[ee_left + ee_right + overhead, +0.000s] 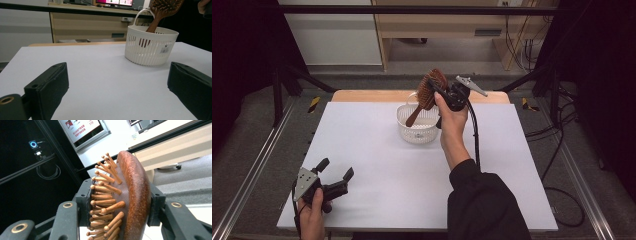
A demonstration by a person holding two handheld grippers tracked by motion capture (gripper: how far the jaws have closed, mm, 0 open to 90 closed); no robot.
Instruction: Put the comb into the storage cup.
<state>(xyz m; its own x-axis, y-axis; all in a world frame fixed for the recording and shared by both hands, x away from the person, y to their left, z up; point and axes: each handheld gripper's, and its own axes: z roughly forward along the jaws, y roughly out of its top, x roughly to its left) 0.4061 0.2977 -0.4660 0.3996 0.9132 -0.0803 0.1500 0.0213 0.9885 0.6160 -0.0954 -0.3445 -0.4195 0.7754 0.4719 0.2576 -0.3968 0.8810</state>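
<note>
A brown wooden hairbrush [428, 91] hangs tilted over the white slotted basket [418, 125], its handle tip down inside the basket. My right gripper [438, 89] is shut on the brush head. In the right gripper view the jaws press the bristle side and the wooden back of the hairbrush [130, 195]. My left gripper [335, 167] rests at the table's near left corner, open with nothing between its jaws. The left gripper view looks across the table at the basket [150, 46] with the hairbrush [162, 10] handle in it.
The white table [377, 165] has a wooden strip along its far edge. Black frame bars and cables stand around the table. A person's dark sleeve [484, 205] comes in at the bottom right.
</note>
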